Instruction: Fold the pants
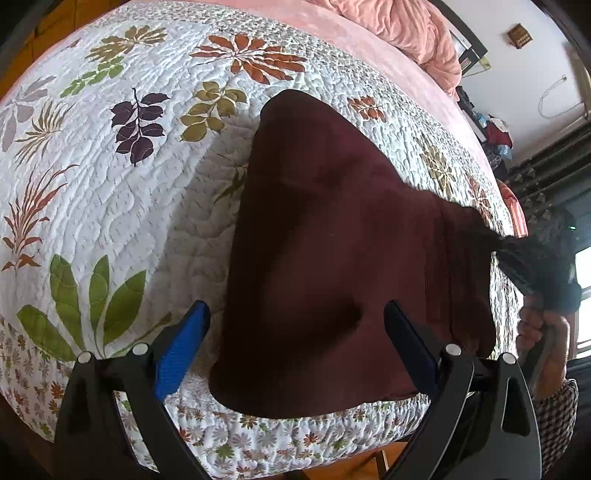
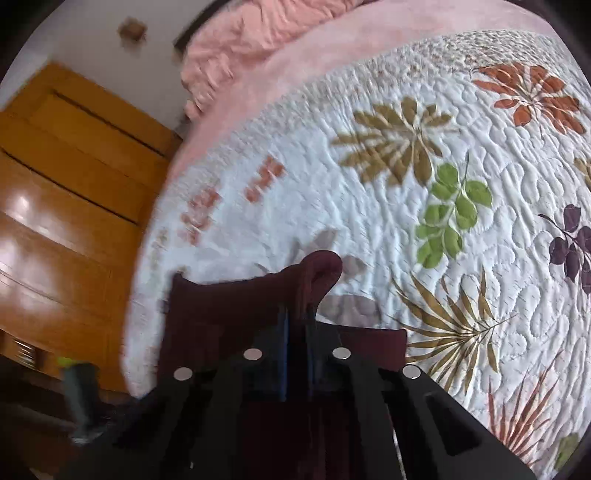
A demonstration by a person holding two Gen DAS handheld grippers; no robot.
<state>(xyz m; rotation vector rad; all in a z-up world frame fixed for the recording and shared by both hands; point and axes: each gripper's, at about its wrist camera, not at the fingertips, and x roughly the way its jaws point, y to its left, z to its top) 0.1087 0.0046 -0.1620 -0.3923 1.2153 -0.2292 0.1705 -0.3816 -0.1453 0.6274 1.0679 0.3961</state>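
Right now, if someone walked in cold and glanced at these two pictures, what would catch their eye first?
First, the dark maroon pants spread over the near edge of the bed, stark against the white leaf-print quilt. Next, the right gripper shut on a bunched fold of that cloth, while the left gripper hangs open over it. Behind lies a rumpled pink blanket.

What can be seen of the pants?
The pants are dark maroon, soft and plain, lying bunched in a rough triangle on the floral quilt near its edge. The right claw is shut on one gathered end, lifting a fold. The left claw is open, its fingers either side of the cloth.
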